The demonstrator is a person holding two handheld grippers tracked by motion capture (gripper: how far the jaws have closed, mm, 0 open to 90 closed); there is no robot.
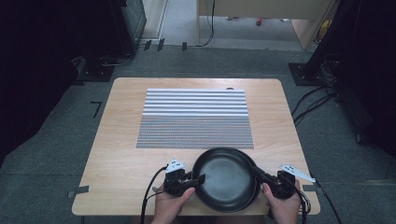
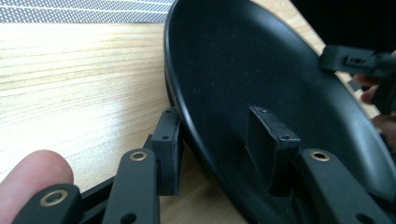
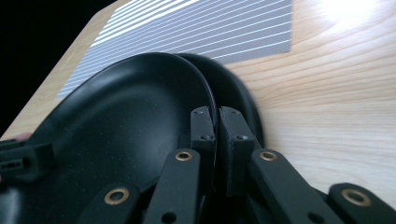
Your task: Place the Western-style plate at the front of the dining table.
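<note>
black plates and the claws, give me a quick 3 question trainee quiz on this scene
1. True or false: the right claw is shut on the rim of the upper round black plate.
2. How many black plates are stacked at the near edge of the light wooden table? A) one B) two C) three
3. Fill in: the left claw has one jaw inside the upper plate and one ____ its rim.

Key: 1 true. 2 B; the lower black plate peeks out beyond the upper one. 3 outside; its jaws straddle the rim with a gap showing. The grey striped mat lies beyond the plates.
</note>
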